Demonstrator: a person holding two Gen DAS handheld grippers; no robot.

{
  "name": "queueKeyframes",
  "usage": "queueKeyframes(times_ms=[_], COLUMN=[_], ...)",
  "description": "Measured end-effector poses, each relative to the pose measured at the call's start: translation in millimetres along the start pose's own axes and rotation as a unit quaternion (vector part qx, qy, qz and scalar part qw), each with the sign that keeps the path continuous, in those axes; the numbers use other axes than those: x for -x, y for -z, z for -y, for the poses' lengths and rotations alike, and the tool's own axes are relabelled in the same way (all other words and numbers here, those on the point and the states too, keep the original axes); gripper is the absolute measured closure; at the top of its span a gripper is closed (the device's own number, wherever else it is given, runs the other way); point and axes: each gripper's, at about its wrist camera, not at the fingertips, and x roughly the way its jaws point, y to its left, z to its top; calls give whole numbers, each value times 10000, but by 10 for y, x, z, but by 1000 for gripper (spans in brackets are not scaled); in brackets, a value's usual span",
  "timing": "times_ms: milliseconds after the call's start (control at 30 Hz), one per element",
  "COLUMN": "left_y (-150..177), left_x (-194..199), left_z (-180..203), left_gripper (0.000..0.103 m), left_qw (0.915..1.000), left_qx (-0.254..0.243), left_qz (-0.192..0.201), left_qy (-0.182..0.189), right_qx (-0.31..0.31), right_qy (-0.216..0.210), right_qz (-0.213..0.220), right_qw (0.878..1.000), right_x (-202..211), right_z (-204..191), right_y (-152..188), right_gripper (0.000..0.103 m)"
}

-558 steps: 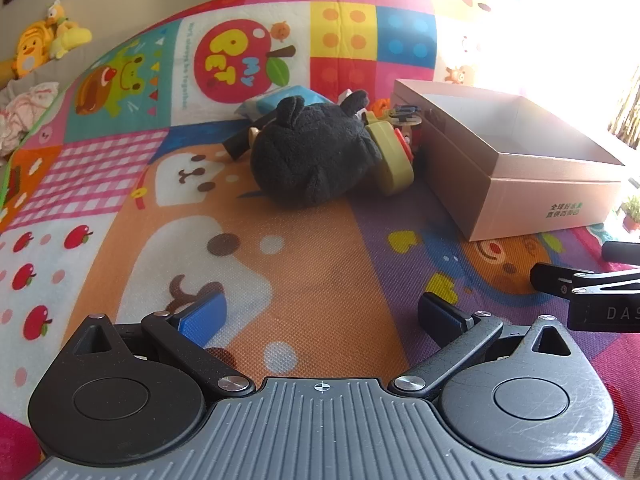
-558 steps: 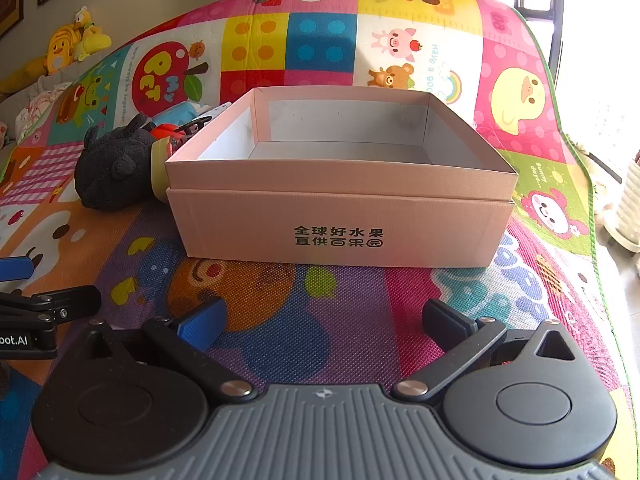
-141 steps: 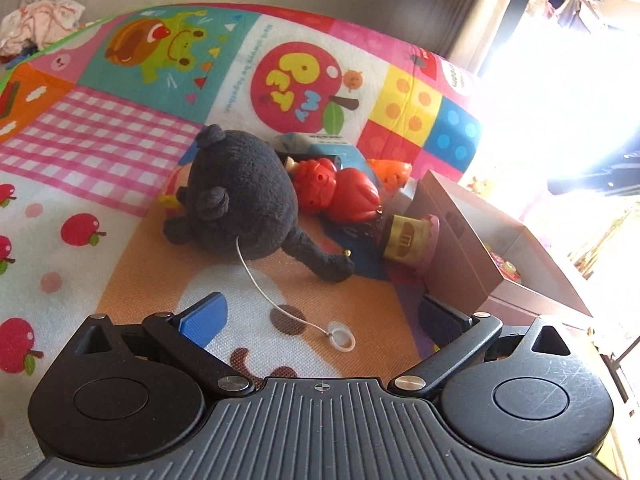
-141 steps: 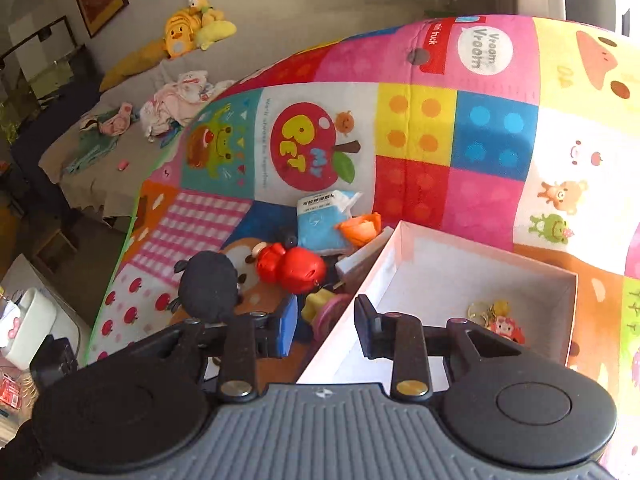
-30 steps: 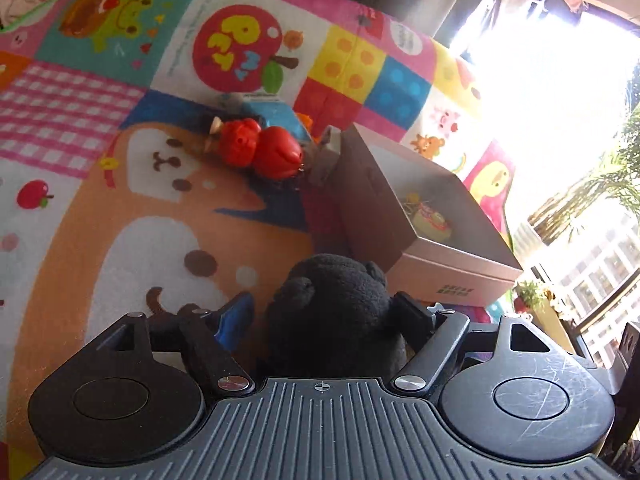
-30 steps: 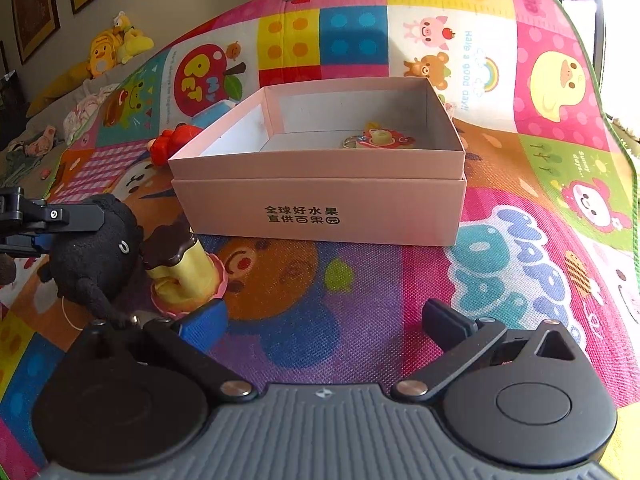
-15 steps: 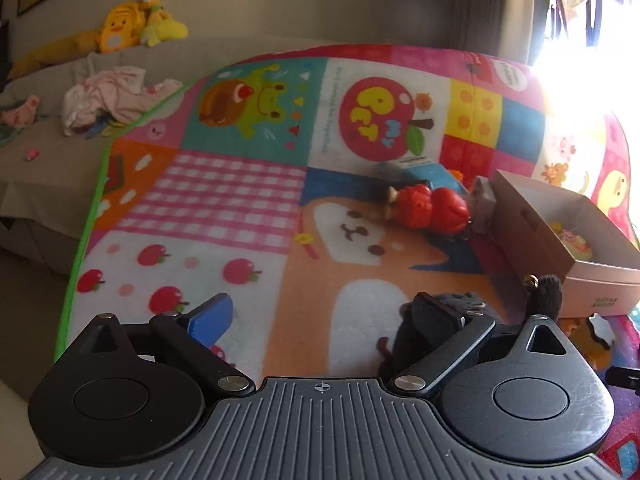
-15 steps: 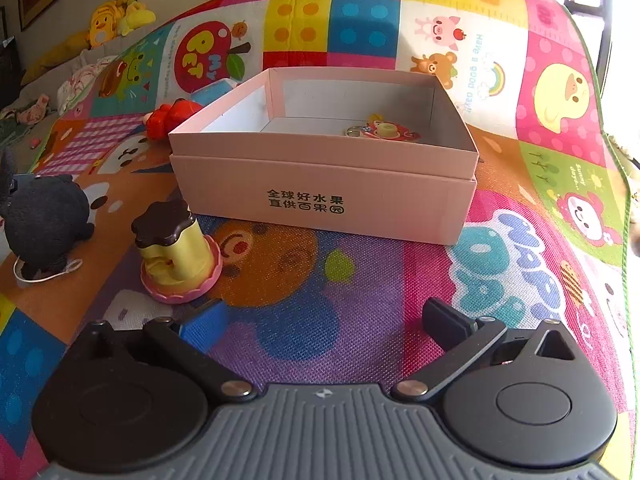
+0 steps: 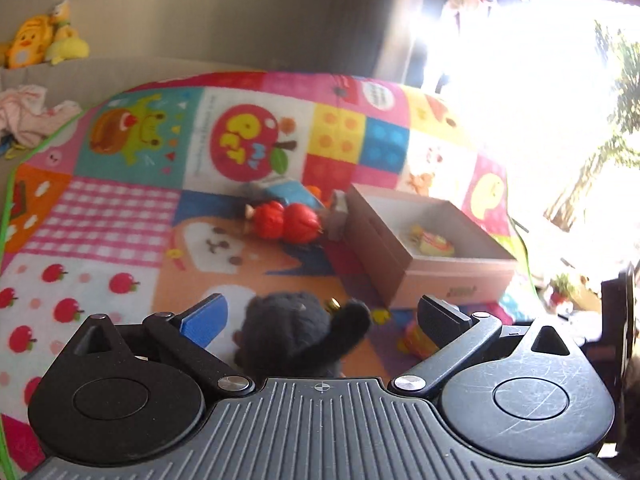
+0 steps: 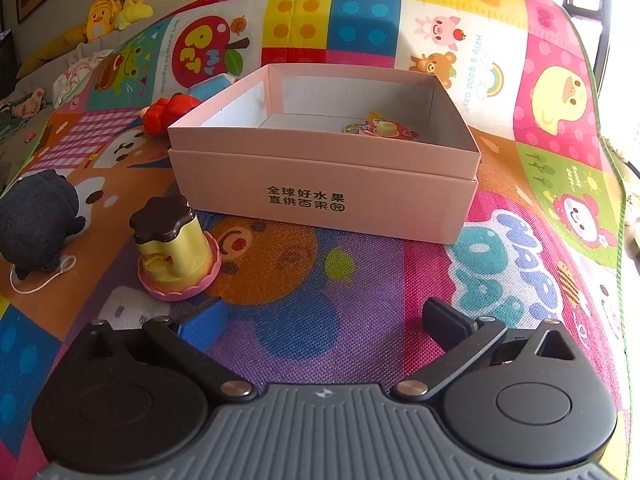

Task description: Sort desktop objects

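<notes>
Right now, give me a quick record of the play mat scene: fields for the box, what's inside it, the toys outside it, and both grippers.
box: pink cardboard box, open, on the play mat
inside box: one small colourful trinket
black plush toy: on the mat, outside the box
pudding-shaped toy: upright on the mat, in front of the box's left corner
red toy: on the mat beside the box's left wall
left gripper: jaws opening, plush between them, pads not pressing it
right gripper: open, empty

plush (image 10: pixel 38 216) left of pudding toy (image 10: pixel 174 248), box (image 10: pixel 324 184) behind (keychain (image 10: pixel 380 128) inside).
</notes>
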Motion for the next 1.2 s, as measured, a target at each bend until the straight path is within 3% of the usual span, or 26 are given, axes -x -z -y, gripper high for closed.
queueKeyframes(times_ms=[167,333,433,633,767,833,900,1200], left_y=[257,384,402,394,406,406,408,404], left_x=[-324,-427,-394,-350,-351,-358,-358,-382], left_z=[67,-156,-318,-467,-448,-451,-457,-416], left_gripper=[0,0,0,0,0,0,0,0], left_qw=[9971,9906,9886,9832,9832,9833,9835,9827], left_qx=[-155,40,285,436,386,402,428,186], left_qz=[-550,-830,-809,-720,-715,-720,-716,-896], left_qy=[-499,-1085,-1235,-1619,-1634,-1621,-1606,-1608], right_qx=[55,533,893,969,892,874,944,596], right_qy=[-94,-602,-787,-1031,-988,-968,-869,-539], right_qz=[9,-28,-9,-41,107,165,193,133], right_qw=[9999,9968,9929,9899,9910,9913,9915,9967], right_x=[20,75,83,-75,-116,-95,-59,215], right_z=[-12,-214,-444,-672,-695,-694,-708,-369], right_y=[9,15,6,-169,-228,-228,-227,24], right_gripper=[0,0,0,0,16,28,47,47])
